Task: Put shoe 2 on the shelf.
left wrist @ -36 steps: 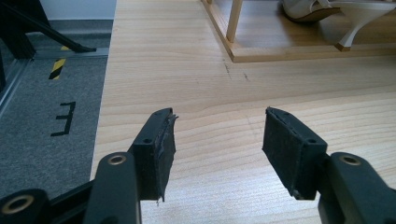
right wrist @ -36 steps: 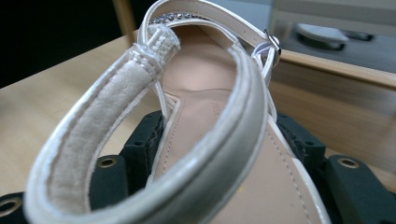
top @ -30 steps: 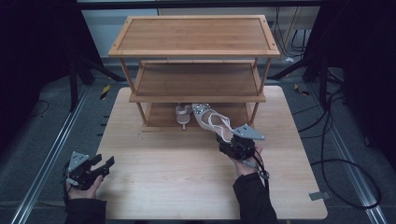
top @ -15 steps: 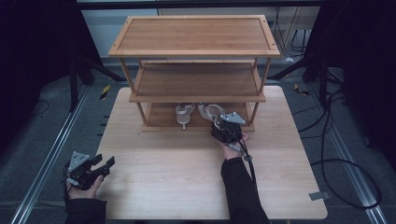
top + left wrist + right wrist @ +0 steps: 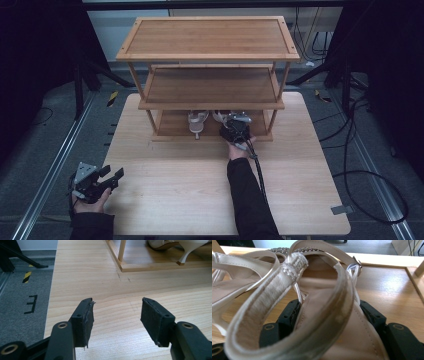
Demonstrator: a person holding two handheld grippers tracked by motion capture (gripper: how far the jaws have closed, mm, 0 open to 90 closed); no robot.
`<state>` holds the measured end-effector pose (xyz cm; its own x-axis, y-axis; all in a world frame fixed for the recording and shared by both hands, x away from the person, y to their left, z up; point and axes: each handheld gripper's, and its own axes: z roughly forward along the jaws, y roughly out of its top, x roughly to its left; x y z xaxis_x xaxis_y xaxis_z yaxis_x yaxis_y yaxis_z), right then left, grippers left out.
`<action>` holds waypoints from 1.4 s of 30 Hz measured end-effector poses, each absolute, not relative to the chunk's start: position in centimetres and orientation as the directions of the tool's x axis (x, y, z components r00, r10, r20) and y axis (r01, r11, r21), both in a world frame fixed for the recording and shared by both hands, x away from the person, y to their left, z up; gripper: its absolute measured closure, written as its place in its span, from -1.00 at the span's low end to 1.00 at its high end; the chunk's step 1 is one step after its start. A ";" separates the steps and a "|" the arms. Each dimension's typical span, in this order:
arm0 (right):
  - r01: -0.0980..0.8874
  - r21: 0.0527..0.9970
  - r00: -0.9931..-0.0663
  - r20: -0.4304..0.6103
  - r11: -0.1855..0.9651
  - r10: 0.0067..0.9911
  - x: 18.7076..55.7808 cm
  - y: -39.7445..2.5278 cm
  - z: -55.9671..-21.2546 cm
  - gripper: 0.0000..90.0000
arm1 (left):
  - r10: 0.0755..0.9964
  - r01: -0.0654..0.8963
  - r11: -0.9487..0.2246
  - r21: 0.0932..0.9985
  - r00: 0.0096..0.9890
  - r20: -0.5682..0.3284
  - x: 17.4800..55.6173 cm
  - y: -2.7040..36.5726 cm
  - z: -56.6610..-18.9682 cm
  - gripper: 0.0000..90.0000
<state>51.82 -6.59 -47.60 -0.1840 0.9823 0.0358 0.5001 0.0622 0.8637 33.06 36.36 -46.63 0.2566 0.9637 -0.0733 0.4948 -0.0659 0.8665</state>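
Note:
A three-tier wooden shoe rack [image 5: 210, 97] stands at the back of the table. One pale high-heeled sandal [image 5: 197, 121] rests on the rack's bottom shelf, and its heel [image 5: 186, 251] shows in the left gripper view. My right gripper [image 5: 234, 129] reaches under the middle shelf, shut on a second pale strappy sandal [image 5: 322, 307] held just right of the first. The strap loop fills the right gripper view, with the bottom shelf [image 5: 387, 287] beneath it. My left gripper [image 5: 102, 180] [image 5: 116, 320] rests open near the table's front left corner, with nothing between its jaws.
The light wooden table [image 5: 200, 200] has bare room in front of the rack. The grey floor [image 5: 22, 297] with tape marks lies past the table's left edge. Cables [image 5: 370, 190] trail on the floor at the right. The rack's upper two shelves hold nothing.
My right gripper has carried the sandal forward from in front of the rack to the bottom shelf, beside the first sandal. The left gripper has not moved.

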 end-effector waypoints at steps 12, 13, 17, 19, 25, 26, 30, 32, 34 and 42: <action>0.503 0.864 -0.161 0.060 0.030 0.985 52.7 -5.6 -48.9 -0.08 | 0.962 0.495 -0.080 0.865 0.267 -0.064 33.1 36.0 -46.7 -0.06; 0.497 0.867 -0.168 0.044 0.046 0.985 52.7 -5.5 -49.0 -0.08 | 0.962 0.497 -0.078 0.864 0.266 -0.067 33.1 36.0 -46.7 -0.06; 0.487 0.870 -0.183 0.011 0.081 0.983 52.6 -5.3 -49.0 -0.11 | 0.961 0.497 -0.083 0.864 0.270 -0.063 33.1 35.9 -46.7 -0.06; 0.488 0.868 -0.197 0.008 0.091 0.980 52.6 -5.4 -49.0 -0.15 | 0.961 0.497 -0.085 0.864 0.271 -0.061 33.1 35.9 -46.7 -0.06; 0.493 0.858 -0.260 -0.014 0.145 0.965 52.2 -6.0 -48.8 -0.33 | 0.961 0.499 -0.083 0.863 0.269 -0.064 33.1 35.9 -46.7 -0.06; 0.490 0.857 -0.267 -0.025 0.158 0.963 52.0 -6.1 -48.7 -0.35 | 0.961 0.500 -0.083 0.862 0.270 -0.064 33.1 35.9 -46.7 -0.06; 0.455 0.876 -0.307 -0.016 0.162 0.951 50.5 -6.7 -47.9 -0.38 | 0.960 0.499 -0.084 0.862 0.271 -0.064 33.1 35.8 -46.7 -0.06; 0.458 0.876 -0.322 0.005 0.151 0.947 49.6 -7.2 -47.7 -0.39 | 0.960 0.500 -0.085 0.862 0.272 -0.063 33.1 35.7 -46.6 -0.06; 0.465 0.873 -0.338 0.024 0.145 0.941 49.0 -7.6 -47.8 -0.40 | 0.960 0.499 -0.088 0.862 0.274 -0.060 33.1 35.7 -46.6 -0.06; 0.511 0.845 -0.355 0.038 0.160 0.934 48.3 -8.5 -49.4 -0.17 | 0.960 0.502 -0.092 0.860 0.275 -0.058 33.1 35.6 -46.7 -0.06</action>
